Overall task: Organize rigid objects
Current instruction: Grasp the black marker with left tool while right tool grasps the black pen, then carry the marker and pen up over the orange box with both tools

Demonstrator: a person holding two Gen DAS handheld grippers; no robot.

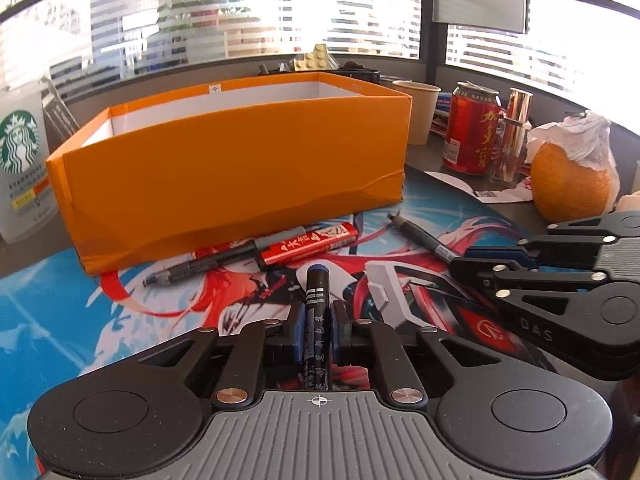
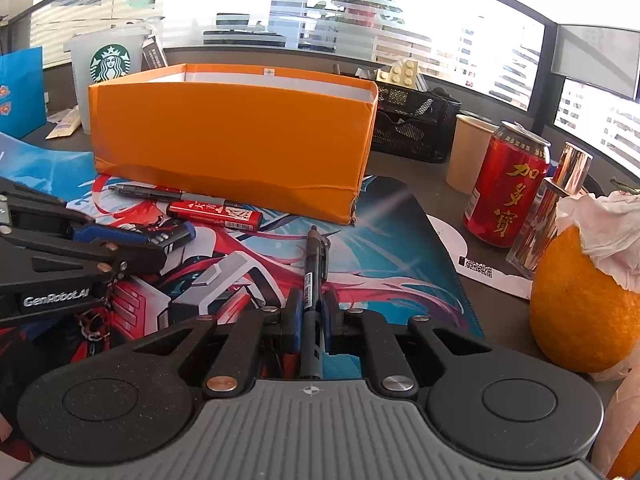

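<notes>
Left gripper [image 1: 318, 332]: clenched on a black marker with a blue cap [image 1: 317, 320], barrel running lengthwise between the blue pads, cap end pointing far toward the orange box [image 1: 240, 168]; from the right wrist view the marker seems to sit just above the printed mat [image 1: 80, 320], though contact with the mat cannot be told.

Right gripper [image 2: 311, 316]: clenched on a black pen [image 2: 314, 276], tip pointing far, pinched near its rear end; most of the shaft overhangs forward of the pads.

Orange box: open-topped, far side of the mat, near right corner torn and dented.

Loose items still on the mat, just beside the box's near wall: a grey-and-black pen [image 1: 200, 266] and a red tube [image 1: 308, 242], lying touching one another.

Bystanders on the counter, right: red can [image 2: 506, 192], chrome-capped bottle [image 2: 548, 224], paper cup [image 2: 470, 152], orange [image 2: 580, 304]; left, a Starbucks cup [image 1: 22, 168].

Risks, as judged:
- both items are slim and round, held lengthwise; either could swivel or slide out when lifted;
- the pen's long overhang may strike the box's near wall if carried too low, nudging the box;
- the two grippers sit near each other and could collide on a shared path to the box;
- a wide right swing could topple the can or bottle.
</notes>
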